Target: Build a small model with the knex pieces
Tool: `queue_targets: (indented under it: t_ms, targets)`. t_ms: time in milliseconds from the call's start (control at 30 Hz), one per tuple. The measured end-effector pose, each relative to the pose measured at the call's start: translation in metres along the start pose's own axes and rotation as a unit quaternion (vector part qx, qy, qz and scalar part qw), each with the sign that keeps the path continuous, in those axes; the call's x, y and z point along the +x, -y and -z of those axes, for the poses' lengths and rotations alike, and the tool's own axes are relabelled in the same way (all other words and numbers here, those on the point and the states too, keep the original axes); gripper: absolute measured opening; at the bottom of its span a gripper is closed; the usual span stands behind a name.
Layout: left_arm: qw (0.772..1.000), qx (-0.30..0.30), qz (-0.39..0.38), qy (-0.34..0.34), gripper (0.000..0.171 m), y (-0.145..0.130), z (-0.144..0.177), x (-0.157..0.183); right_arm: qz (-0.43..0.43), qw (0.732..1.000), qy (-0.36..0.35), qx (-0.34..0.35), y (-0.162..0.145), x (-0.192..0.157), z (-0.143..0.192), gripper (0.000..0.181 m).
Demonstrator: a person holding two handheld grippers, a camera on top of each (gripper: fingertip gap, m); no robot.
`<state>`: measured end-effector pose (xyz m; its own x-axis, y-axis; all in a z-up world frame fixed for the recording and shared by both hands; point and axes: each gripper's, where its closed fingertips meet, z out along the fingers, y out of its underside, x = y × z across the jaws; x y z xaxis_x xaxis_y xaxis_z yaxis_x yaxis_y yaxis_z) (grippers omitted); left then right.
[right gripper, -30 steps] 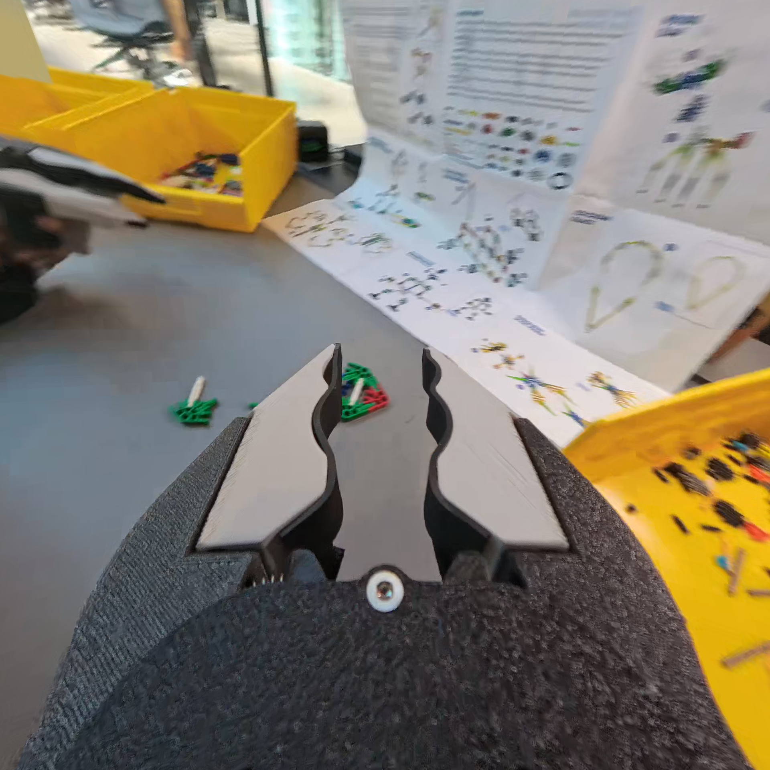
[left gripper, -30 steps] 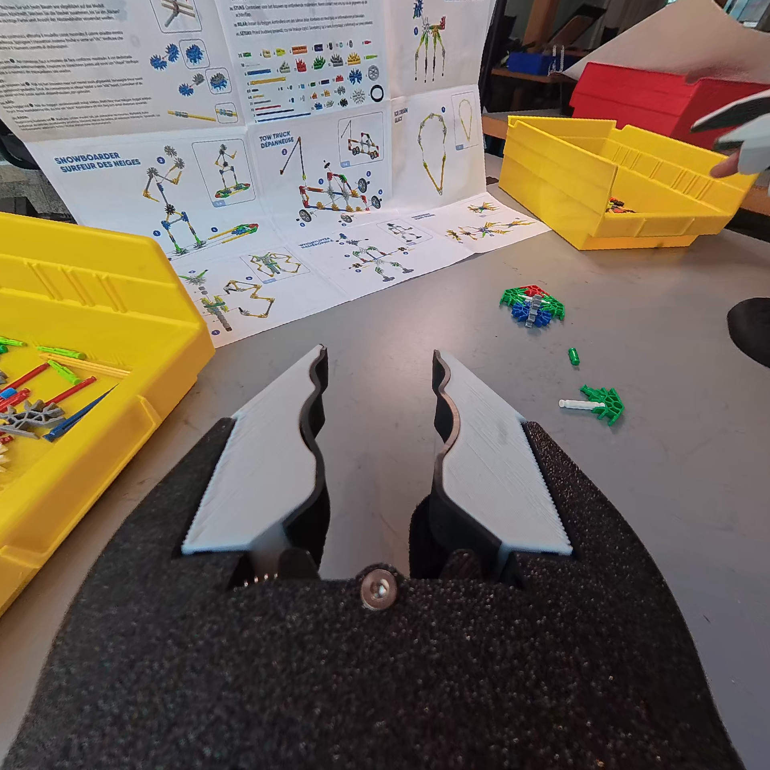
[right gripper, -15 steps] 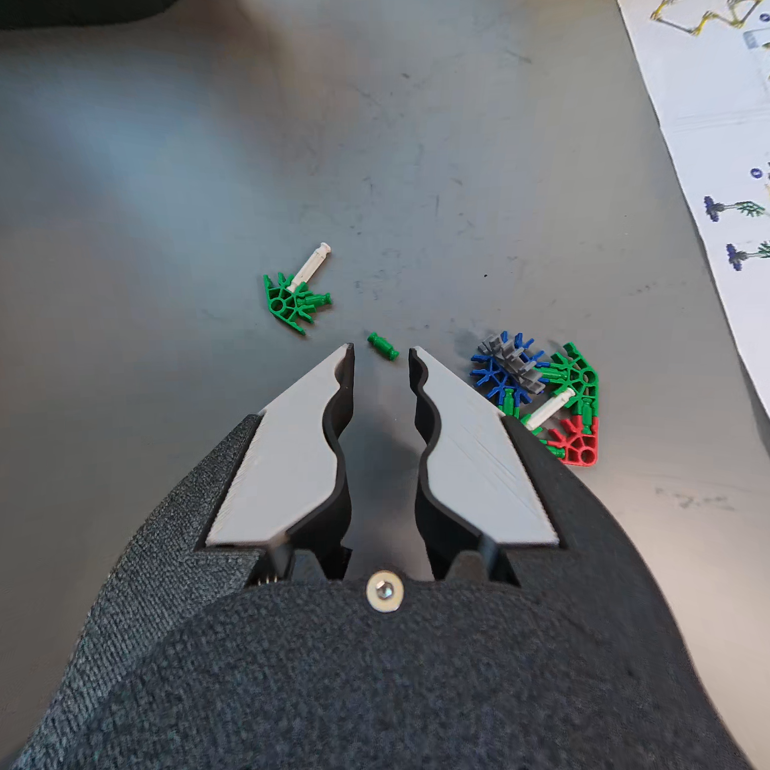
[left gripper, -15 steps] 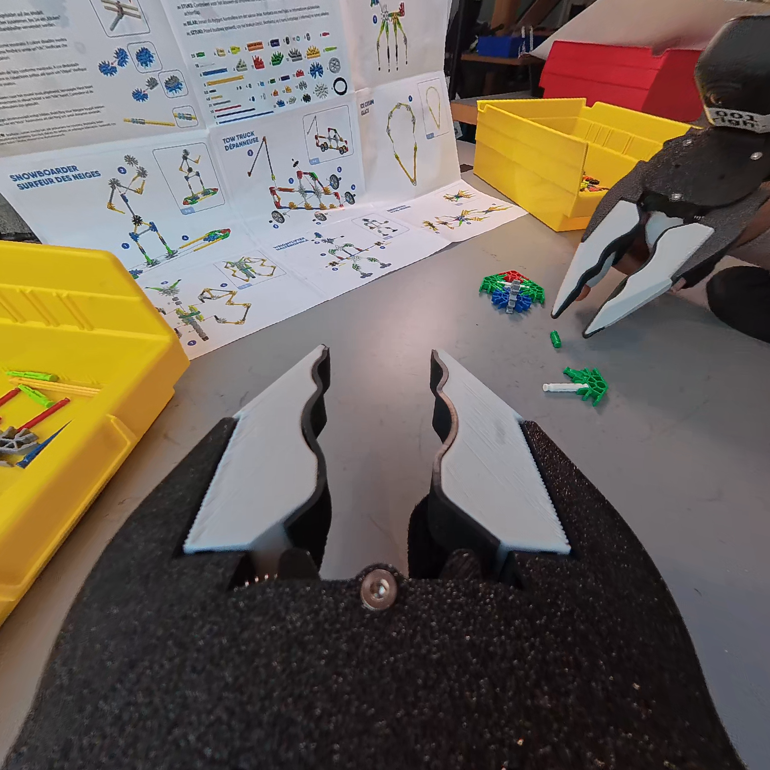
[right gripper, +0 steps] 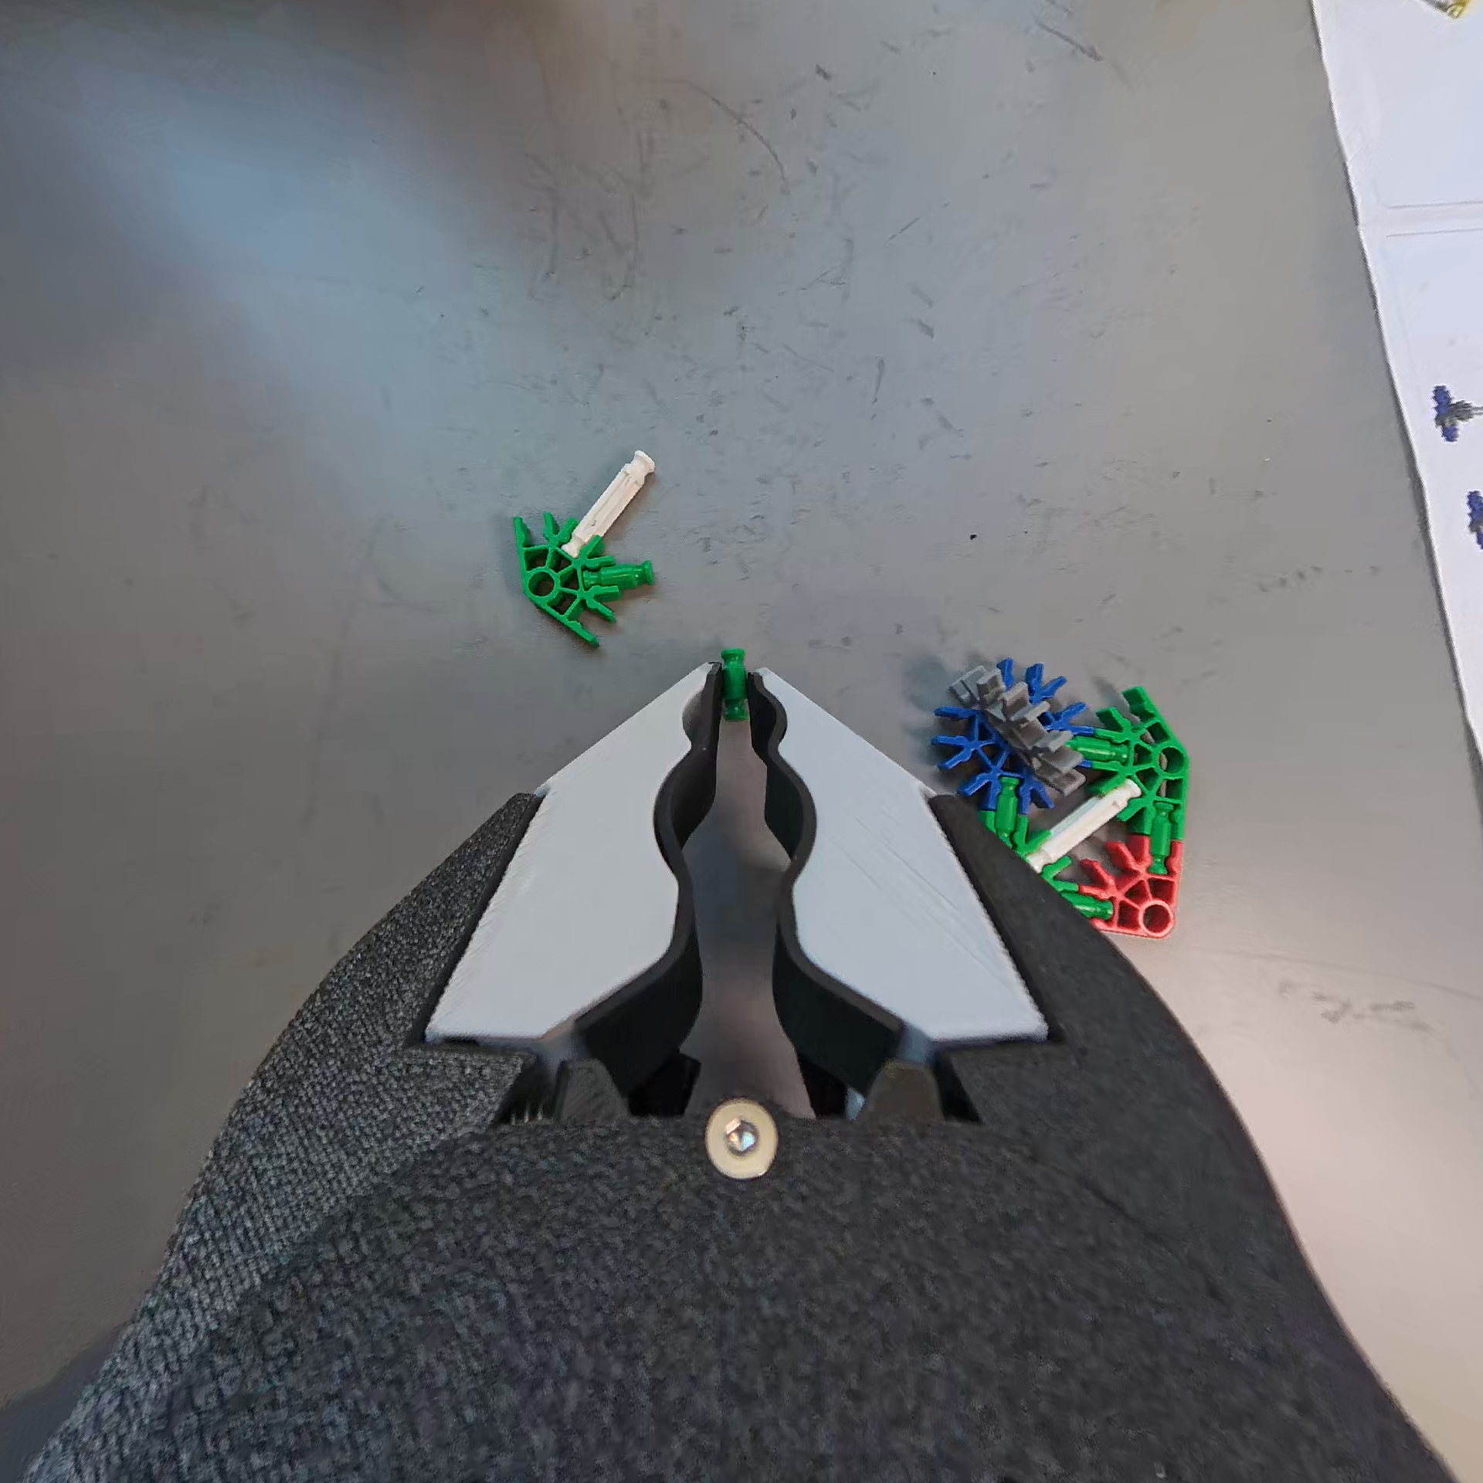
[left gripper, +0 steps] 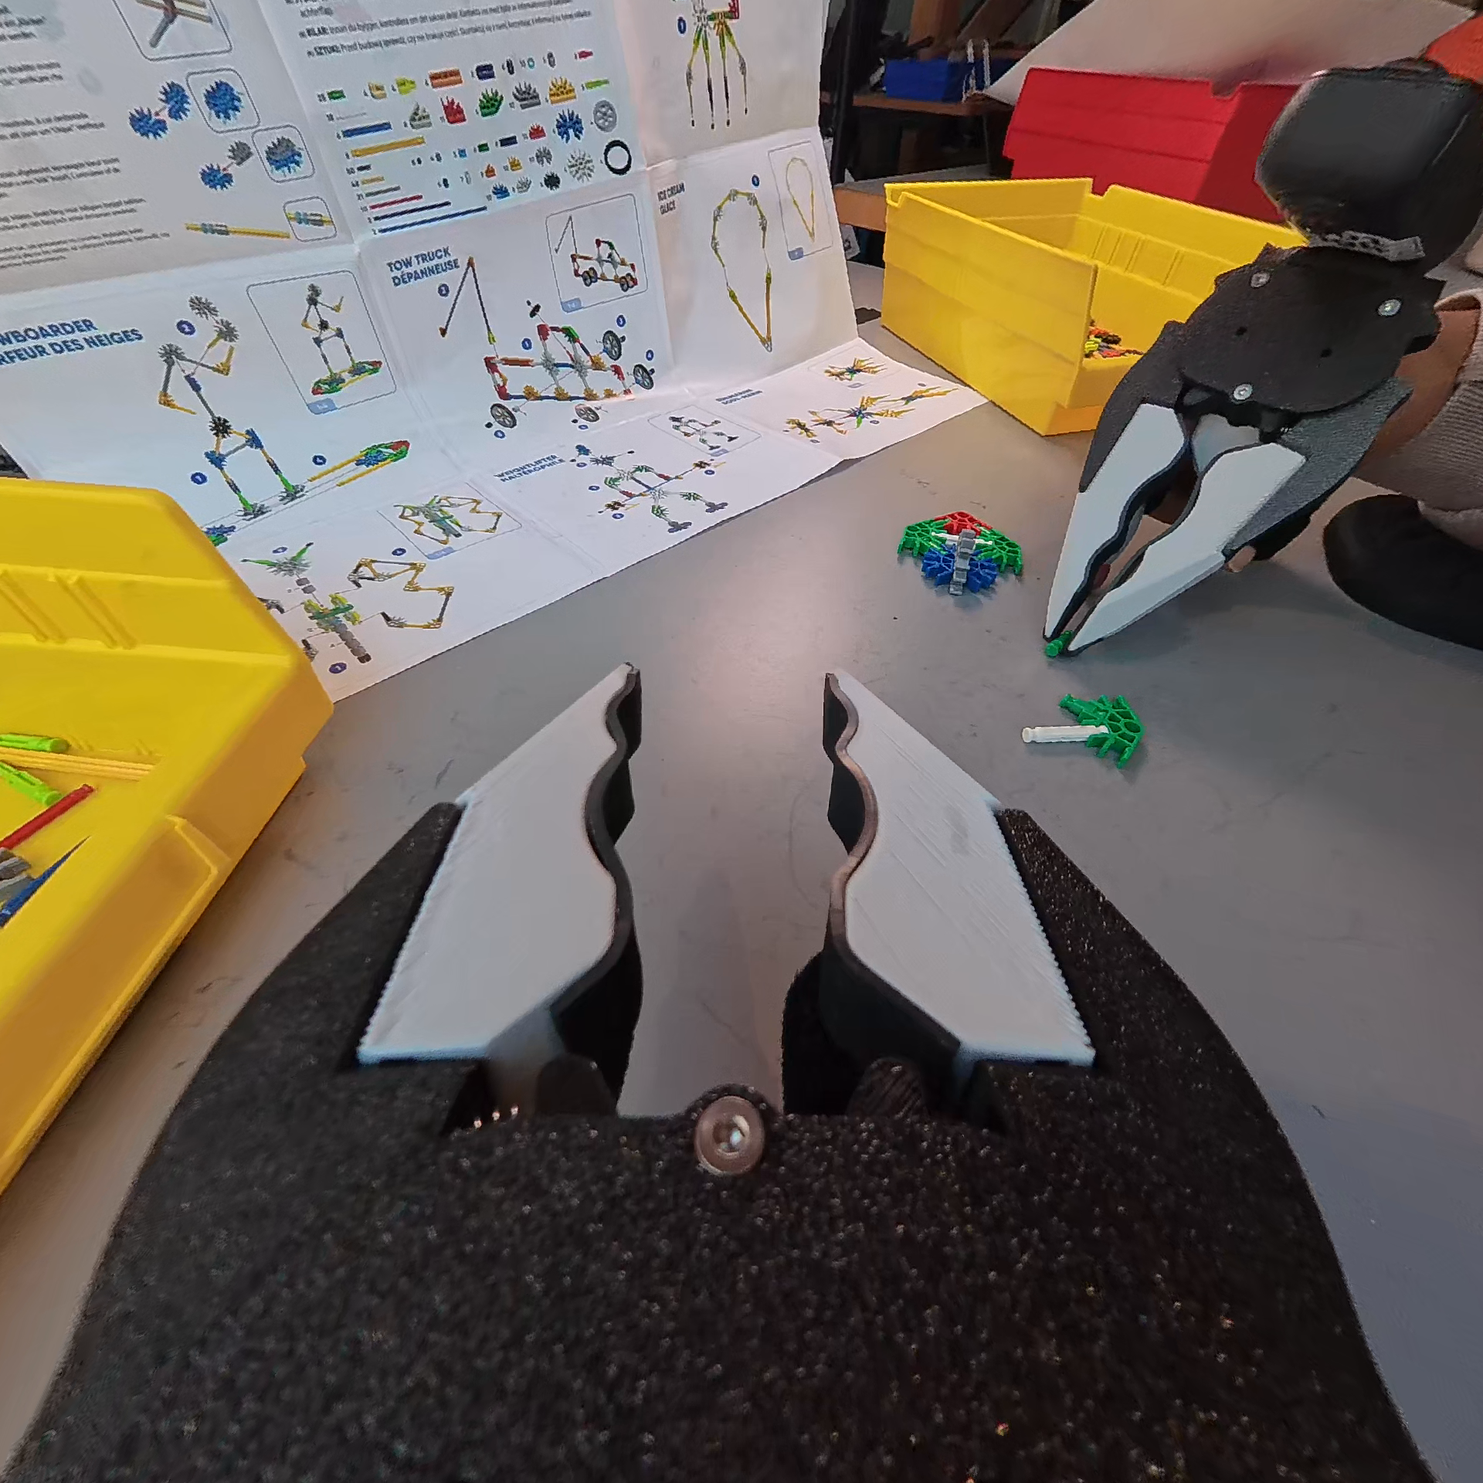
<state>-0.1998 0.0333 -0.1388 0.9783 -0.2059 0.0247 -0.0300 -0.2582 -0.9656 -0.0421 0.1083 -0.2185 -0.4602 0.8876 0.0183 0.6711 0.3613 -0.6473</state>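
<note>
My right gripper point(right gripper: 732, 682) is shut on a small green rod point(right gripper: 731, 688) at its tips, down on the grey table; it also shows in the left wrist view point(left gripper: 1067, 642), tips on the table with the green rod point(left gripper: 1058, 644) between them. A green connector with a white rod point(right gripper: 579, 574) lies just left and beyond the tips, also seen in the left wrist view point(left gripper: 1101, 729). A small built cluster of blue, grey, green and red connectors point(right gripper: 1067, 794) lies to the right of the fingers point(left gripper: 961, 550). My left gripper point(left gripper: 730, 682) is open and empty above the table.
A yellow bin with loose rods point(left gripper: 160, 722) stands at the left. Another yellow bin point(left gripper: 1003, 321) and a red bin point(left gripper: 1139, 136) stand at the back right. A large folded instruction sheet point(left gripper: 481, 321) stands and lies at the back. A person's sleeve point(left gripper: 1444, 449) is at the right edge. About 20 cm separates my left fingertips from my right.
My right gripper swung in from the yellow bin side, came down over the small green rod and shut on it. My left gripper stayed open and shifted only slightly.
</note>
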Motion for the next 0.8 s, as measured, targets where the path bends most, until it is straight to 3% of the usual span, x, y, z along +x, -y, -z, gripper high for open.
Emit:
queue_targets:
  t_ms: [200, 367, 633, 800]
  targets:
    - [0.999, 0.022, -0.024, -0.043, 0.04, 0.009, 0.002, 0.021, 0.006, 0.986, -0.086, 0.144, 0.057, 0.015, 0.03, 0.005]
    - [0.991, 0.048, 0.034, -0.123, 0.039, 0.026, -0.002, 0.045, 0.035, 0.953, -0.16, 0.255, 0.108, 0.025, 0.053, 0.005]
    - [0.933, 0.048, 0.232, -0.272, 0.039, 0.057, -0.025, 0.068, 0.084, 0.927, -0.224, 0.29, 0.123, 0.022, 0.046, 0.005]
    - [0.906, 0.042, 0.27, -0.323, 0.038, 0.058, -0.049, 0.08, 0.118, 0.926, -0.242, 0.265, 0.113, 0.014, 0.03, 0.005]
